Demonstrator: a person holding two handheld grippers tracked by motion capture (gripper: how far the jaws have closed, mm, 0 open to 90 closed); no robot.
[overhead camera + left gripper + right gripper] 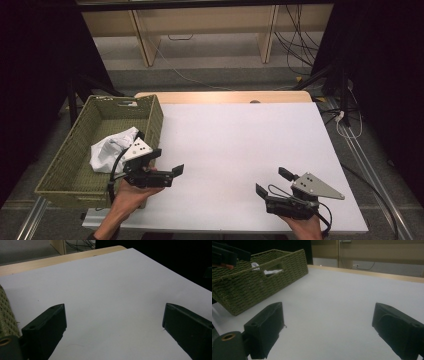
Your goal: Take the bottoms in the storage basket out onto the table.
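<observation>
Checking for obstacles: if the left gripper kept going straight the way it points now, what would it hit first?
Probably nothing: the left gripper, jaws open, points across the bare white table beside the basket. The way looks free to the far edge.

- White table [240,150] – bare top, a wooden strip [225,96] along its far edge.
- Beyond the table – pale wooden furniture legs [145,45] on the grey floor.
- Past the table's far right corner, dark cables [295,45] hang; a black stand [335,75] nearby.
</observation>
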